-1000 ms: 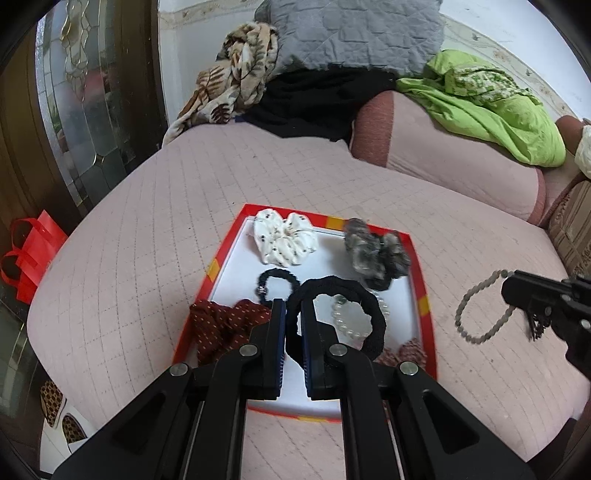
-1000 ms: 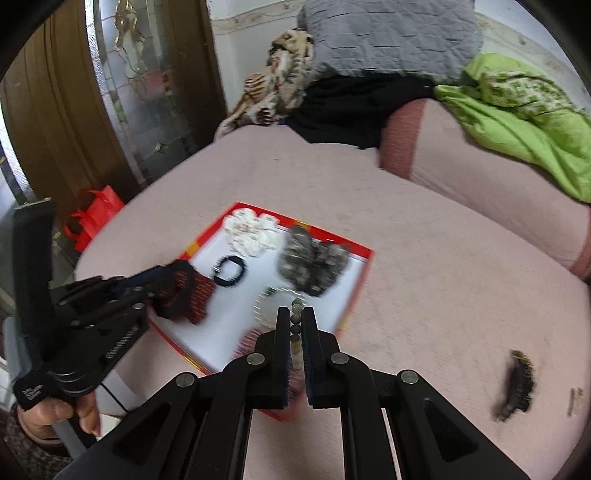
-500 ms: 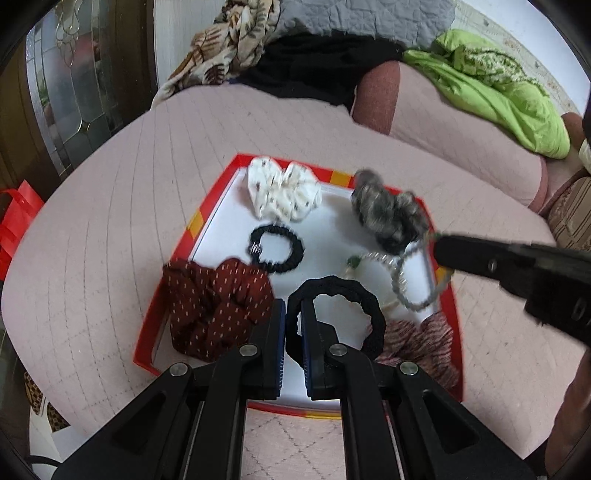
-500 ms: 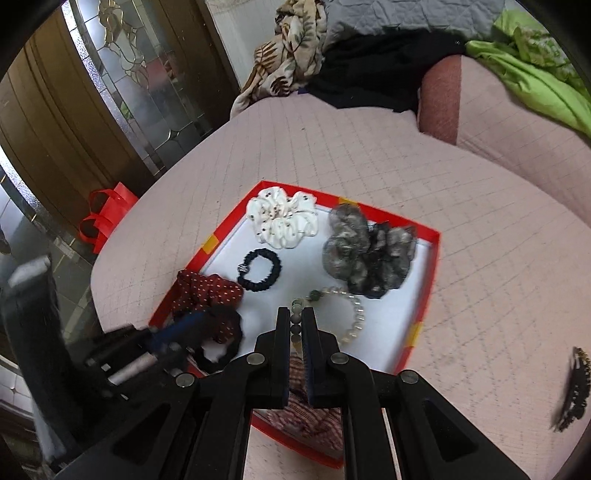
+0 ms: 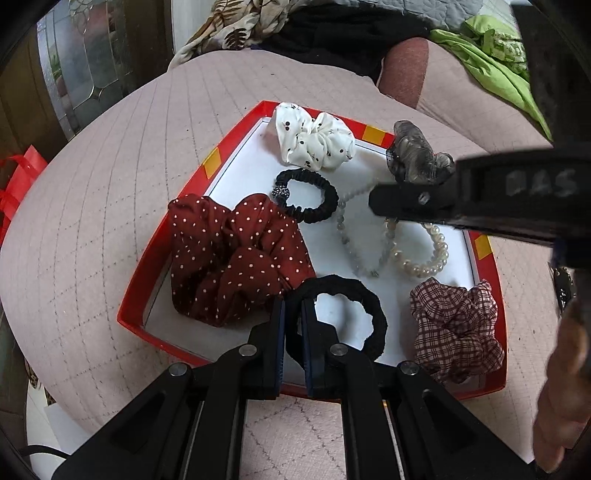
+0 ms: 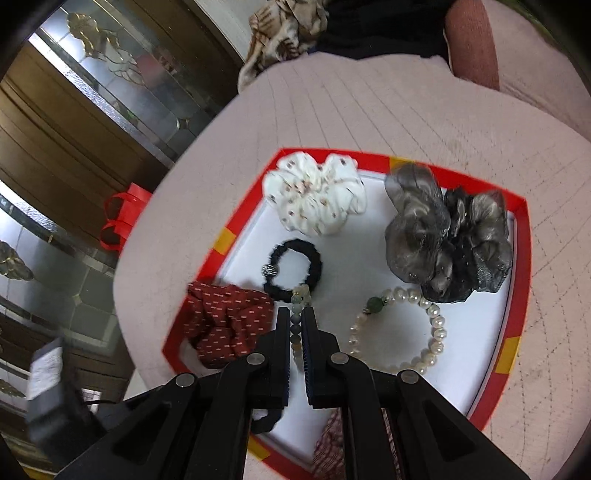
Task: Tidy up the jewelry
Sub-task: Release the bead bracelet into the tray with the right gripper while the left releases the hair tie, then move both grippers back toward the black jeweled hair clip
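Observation:
A red-rimmed tray (image 5: 236, 147) (image 6: 517, 258) with a white floor lies on the pink quilted bed. My left gripper (image 5: 292, 310) is shut on a black hair tie (image 5: 373, 314) at the tray's near edge. My right gripper (image 6: 296, 317) is shut on a grey bead bracelet (image 5: 351, 243) (image 6: 295, 332), which hangs down onto the tray floor. In the tray lie a pearl bracelet (image 6: 432, 325) (image 5: 424, 258), a white scrunchie (image 5: 314, 140), a grey scrunchie (image 6: 443, 236), a thin black hair tie (image 5: 314, 199), a dark red dotted scrunchie (image 5: 229, 254) and a checked scrunchie (image 5: 458, 328).
The right gripper's body (image 5: 480, 199) crosses over the tray's right side in the left wrist view. A pink bolster (image 5: 406, 70), green cloth (image 5: 487, 62) and a patterned cloth (image 6: 288, 33) lie at the bed's far end. A red bag (image 6: 122, 218) and glass doors (image 6: 92, 103) stand on the left.
Both grippers have moved down closer to the tray. The right gripper has carried the grey bead bracelet from beside the tray to over its middle, where the beads now touch the floor.

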The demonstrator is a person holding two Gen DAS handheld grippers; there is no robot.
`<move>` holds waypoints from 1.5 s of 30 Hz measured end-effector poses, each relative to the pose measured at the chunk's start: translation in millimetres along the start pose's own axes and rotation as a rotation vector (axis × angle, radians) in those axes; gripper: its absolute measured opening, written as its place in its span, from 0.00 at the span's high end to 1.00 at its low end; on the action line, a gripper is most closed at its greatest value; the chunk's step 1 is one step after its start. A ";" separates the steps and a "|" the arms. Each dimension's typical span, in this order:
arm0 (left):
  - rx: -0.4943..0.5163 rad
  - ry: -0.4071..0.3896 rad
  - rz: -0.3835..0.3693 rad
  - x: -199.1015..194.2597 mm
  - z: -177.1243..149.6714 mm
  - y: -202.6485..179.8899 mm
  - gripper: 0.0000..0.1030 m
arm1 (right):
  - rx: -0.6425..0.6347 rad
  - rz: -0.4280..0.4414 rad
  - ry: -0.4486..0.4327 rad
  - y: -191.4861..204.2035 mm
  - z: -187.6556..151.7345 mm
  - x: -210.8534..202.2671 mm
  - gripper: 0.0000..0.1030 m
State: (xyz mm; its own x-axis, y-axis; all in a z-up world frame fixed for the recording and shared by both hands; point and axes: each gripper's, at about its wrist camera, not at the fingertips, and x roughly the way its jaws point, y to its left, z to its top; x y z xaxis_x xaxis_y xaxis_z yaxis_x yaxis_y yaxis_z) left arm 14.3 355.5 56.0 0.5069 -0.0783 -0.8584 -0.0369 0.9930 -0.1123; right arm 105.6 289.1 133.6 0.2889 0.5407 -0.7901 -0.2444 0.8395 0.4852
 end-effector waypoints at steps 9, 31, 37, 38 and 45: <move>-0.017 0.000 -0.005 -2.4 2.1 0.0 0.88 | -0.035 -0.063 0.011 -5.9 -3.6 8.8 0.88; 0.029 -0.099 0.077 -70.5 -8.0 -56.4 0.60 | -0.018 -0.289 -0.103 -66.4 -52.1 -93.5 0.67; 0.065 -0.117 0.055 -86.5 -14.0 -91.8 0.60 | 0.022 -0.362 -0.128 -99.3 -85.1 -131.7 0.66; 0.075 -0.119 0.050 -87.9 -14.9 -98.8 0.60 | 0.034 -0.373 -0.132 -106.4 -91.7 -139.0 0.65; 0.161 -0.119 0.026 -94.5 -23.8 -149.2 0.59 | 0.101 -0.408 -0.170 -143.5 -124.9 -178.7 0.64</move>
State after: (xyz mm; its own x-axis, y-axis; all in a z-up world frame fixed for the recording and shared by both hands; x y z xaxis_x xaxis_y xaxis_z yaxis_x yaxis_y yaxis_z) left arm -48.6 212.6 142.0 0.6059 -0.0507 -0.7939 0.0816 0.9967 -0.0014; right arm -26.6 65.4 158.3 0.4926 0.1580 -0.8558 0.0106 0.9822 0.1874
